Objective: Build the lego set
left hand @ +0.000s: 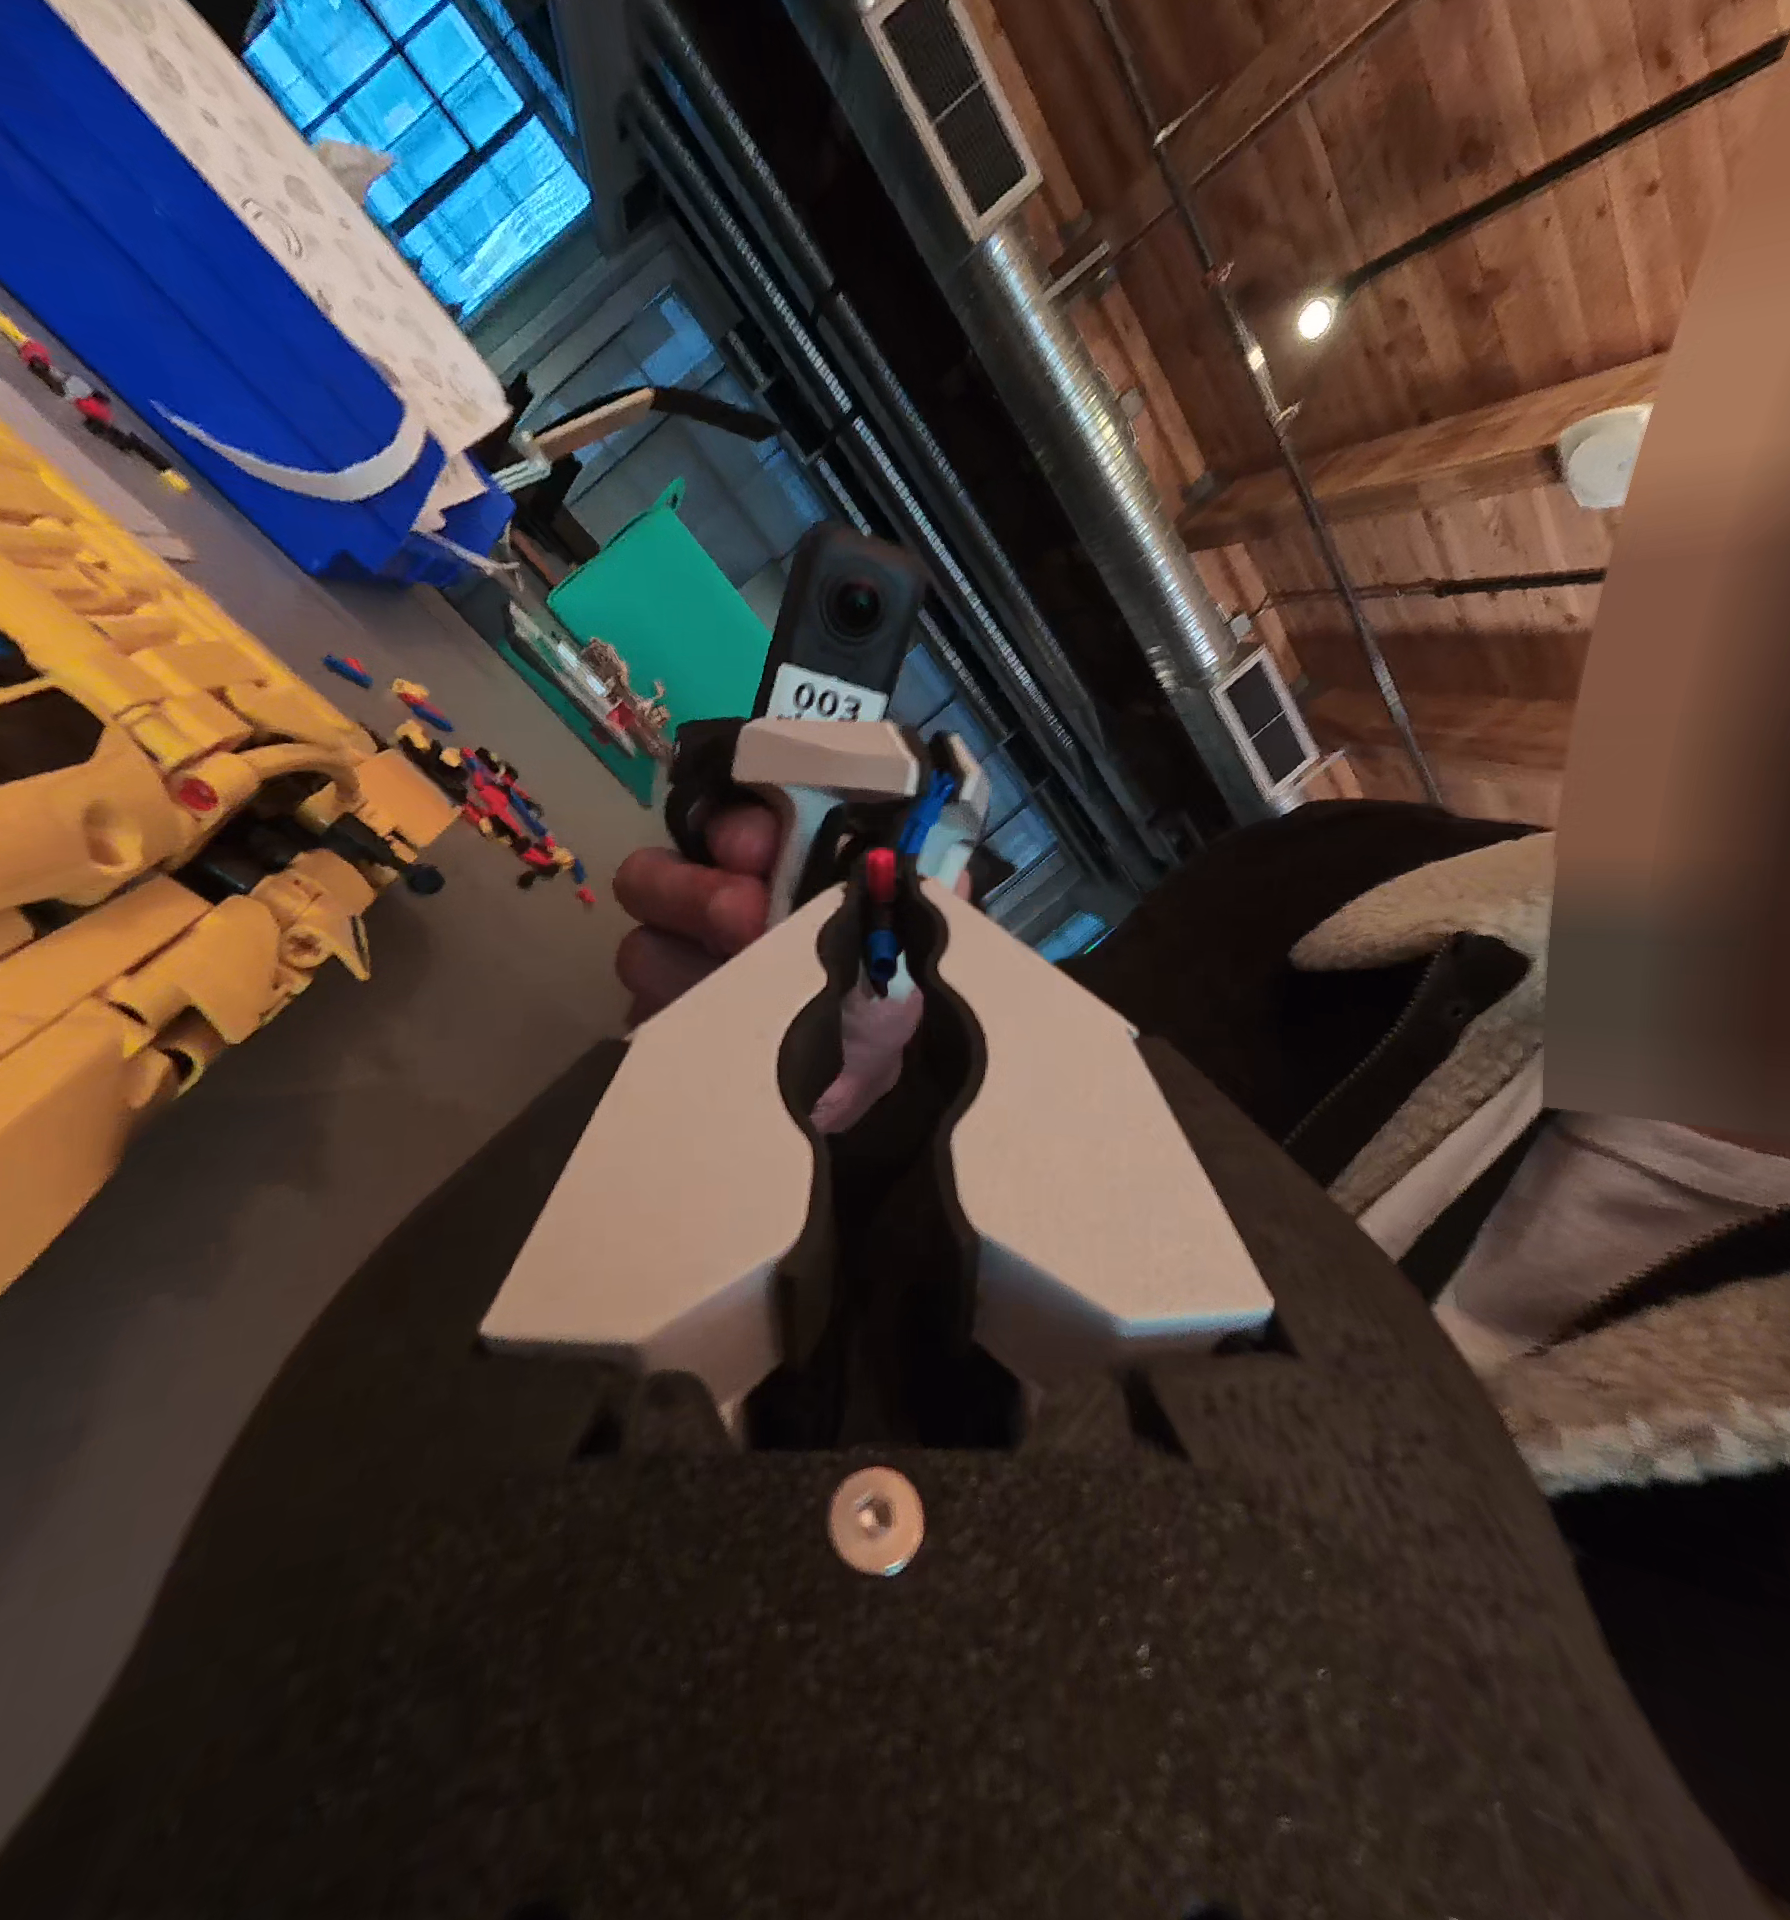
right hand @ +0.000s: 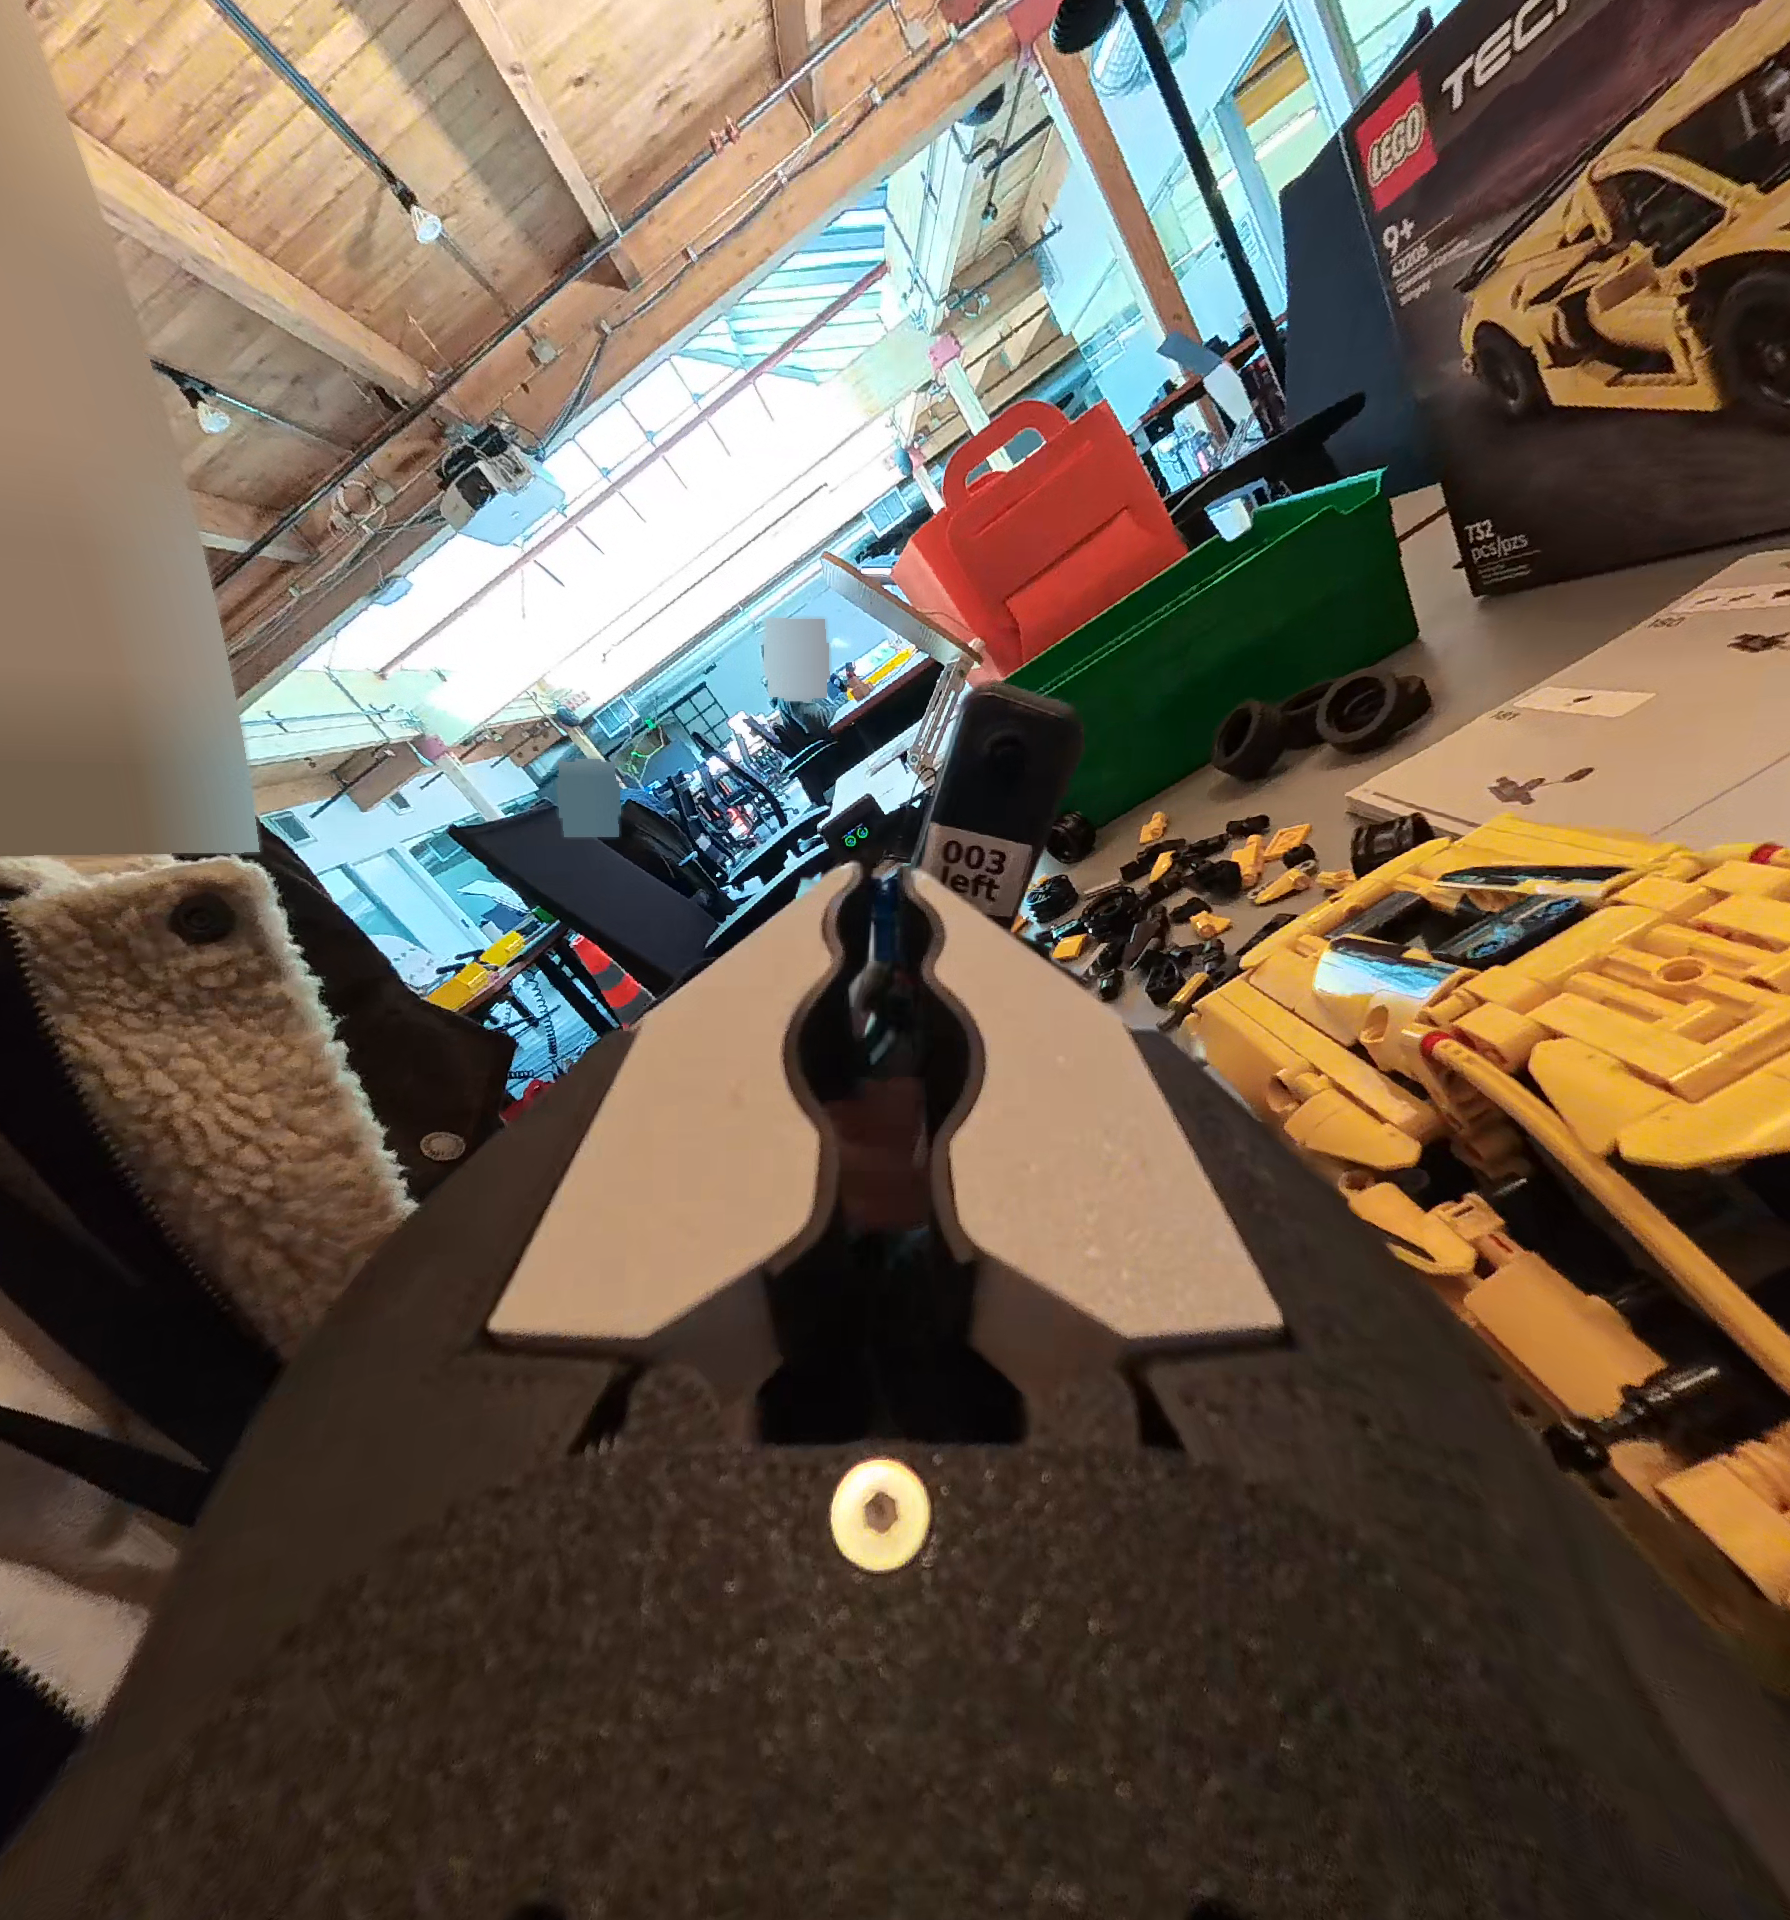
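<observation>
My left gripper is held up above the table, its fingers nearly closed on a small black piece with a red and a blue pin. My right gripper faces it tip to tip and is shut on a thin blue pin. In the left wrist view the right gripper shows just beyond, held by a hand, with the blue pin between its white fingers. Whether the two pieces touch I cannot tell. The half-built yellow lego car lies on the table, also in the right wrist view.
Loose small lego parts lie by the car, and red and blue ones too. Black tyres, a green bin, the lego box, an instruction booklet and a blue bin stand around. A person's fleece-lined jacket is close. The grippers are tip to tip, or close to it.
</observation>
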A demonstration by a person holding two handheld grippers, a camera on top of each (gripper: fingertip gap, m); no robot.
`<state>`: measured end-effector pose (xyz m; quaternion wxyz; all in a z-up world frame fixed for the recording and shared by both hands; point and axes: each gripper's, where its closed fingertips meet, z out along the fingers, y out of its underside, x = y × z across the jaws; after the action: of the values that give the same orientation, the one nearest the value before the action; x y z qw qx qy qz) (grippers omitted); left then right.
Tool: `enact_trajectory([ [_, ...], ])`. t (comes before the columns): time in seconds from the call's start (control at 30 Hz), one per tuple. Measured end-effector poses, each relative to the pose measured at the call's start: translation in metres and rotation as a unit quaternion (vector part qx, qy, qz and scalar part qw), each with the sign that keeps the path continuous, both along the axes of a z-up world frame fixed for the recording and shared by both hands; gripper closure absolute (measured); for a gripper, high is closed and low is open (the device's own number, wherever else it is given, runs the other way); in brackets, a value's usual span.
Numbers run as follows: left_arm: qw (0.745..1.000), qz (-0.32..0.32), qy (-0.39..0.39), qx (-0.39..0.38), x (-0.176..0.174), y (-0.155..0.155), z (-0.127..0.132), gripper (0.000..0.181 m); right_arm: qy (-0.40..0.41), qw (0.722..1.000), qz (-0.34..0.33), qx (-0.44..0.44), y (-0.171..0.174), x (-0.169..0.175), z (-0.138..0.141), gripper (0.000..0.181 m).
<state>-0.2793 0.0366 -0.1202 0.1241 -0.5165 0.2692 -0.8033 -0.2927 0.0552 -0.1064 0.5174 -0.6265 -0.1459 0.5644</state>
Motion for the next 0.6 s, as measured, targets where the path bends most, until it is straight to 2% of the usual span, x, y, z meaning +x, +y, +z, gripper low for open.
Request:
enact_trajectory([
  [0.1, 1.000, 0.006, 0.005, 0.020, 0.002, -0.002, 0.000, 0.175, -0.012, 1.000, 0.000, -0.002, 0.000, -0.004, -0.004, 0.178],
  [0.6, 0.999, 0.029, -0.016, -0.005, -0.005, 0.010, 0.005, 0.175, -0.009, 0.999, -0.029, 0.014, 0.003, 0.005, -0.002, 0.179],
])
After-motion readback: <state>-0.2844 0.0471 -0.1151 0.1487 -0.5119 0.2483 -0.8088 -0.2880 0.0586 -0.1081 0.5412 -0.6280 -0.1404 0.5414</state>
